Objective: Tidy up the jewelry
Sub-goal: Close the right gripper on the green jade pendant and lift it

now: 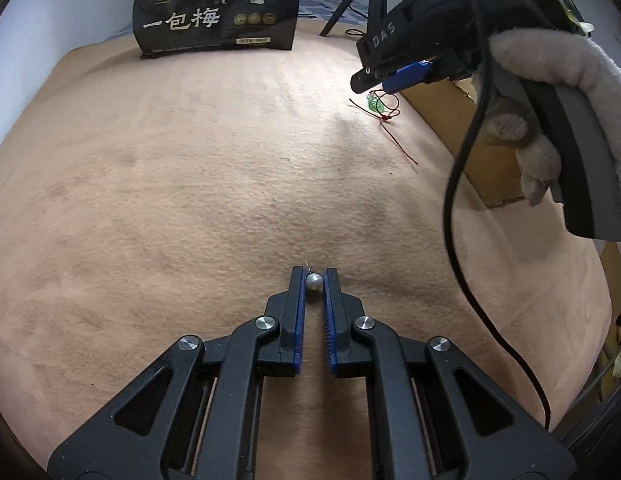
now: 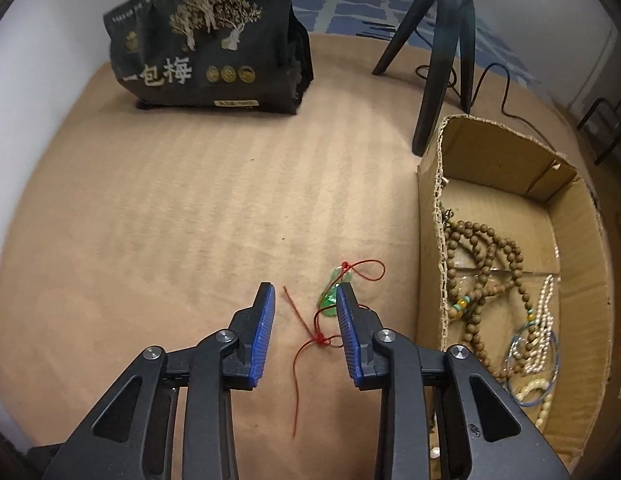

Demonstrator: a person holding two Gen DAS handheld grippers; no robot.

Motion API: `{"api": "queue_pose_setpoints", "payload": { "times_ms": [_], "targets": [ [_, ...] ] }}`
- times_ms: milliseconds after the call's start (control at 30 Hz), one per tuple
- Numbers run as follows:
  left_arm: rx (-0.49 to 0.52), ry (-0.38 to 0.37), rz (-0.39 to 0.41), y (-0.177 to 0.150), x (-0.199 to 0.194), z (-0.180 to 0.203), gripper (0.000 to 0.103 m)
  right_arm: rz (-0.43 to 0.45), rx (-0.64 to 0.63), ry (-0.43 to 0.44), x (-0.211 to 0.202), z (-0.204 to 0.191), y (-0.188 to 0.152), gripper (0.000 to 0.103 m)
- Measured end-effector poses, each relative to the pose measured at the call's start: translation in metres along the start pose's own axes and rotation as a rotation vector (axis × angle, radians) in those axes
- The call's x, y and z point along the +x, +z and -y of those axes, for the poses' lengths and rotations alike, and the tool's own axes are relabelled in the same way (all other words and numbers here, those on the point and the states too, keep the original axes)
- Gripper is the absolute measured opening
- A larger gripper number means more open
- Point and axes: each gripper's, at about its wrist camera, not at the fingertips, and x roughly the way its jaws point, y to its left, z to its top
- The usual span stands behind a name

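Observation:
A small pearl earring (image 1: 314, 281) with a thin wire hook lies on the tan cloth, and my left gripper (image 1: 313, 277) is shut on it at the tips of the blue pads. A green pendant (image 2: 330, 300) on a red cord (image 2: 310, 332) lies near the cardboard box (image 2: 430, 184). My right gripper (image 2: 305, 292) hangs open over the cord; the pendant sits against the inside of its right finger (image 2: 346, 312), and the pads do not press on it. In the left wrist view the right gripper (image 1: 374, 80) hovers above the pendant (image 1: 375, 104), held by a gloved hand (image 1: 550, 80).
The box holds a wooden bead strand (image 2: 482, 240), a pearl strand (image 2: 544, 320) and a blue ring (image 2: 530, 356). A black printed bag (image 2: 206, 48) stands at the back, a black tripod (image 2: 442, 60) beside the box. A black cable (image 1: 458, 200) hangs from the right gripper.

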Motion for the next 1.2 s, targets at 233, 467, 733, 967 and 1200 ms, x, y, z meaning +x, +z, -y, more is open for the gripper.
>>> {"api": "queue_pose_setpoints", "payload": {
  "times_ms": [233, 467, 733, 967, 1200],
  "targets": [
    [-0.031, 0.003, 0.006, 0.003, -0.003, -0.008, 0.007, 0.004, -0.031, -0.063, -0.001, -0.011, -0.002, 0.022],
    [-0.047, 0.003, 0.014, 0.001, -0.009, -0.012, 0.007, -0.026, -0.041, -0.131, 0.010, -0.020, 0.003, 0.022],
    [-0.059, 0.009, 0.023, 0.002, -0.012, -0.014, 0.007, -0.070, -0.046, -0.179, 0.029, -0.018, 0.005, 0.023],
    [-0.078, 0.023, 0.033, 0.002, -0.015, -0.022, 0.007, -0.041, -0.044, -0.086, 0.021, -0.019, 0.000, 0.002],
    [-0.082, 0.035, 0.042, 0.004, -0.021, -0.024, 0.007, -0.050, -0.013, 0.024, 0.013, -0.010, -0.006, 0.000]
  ]
}}
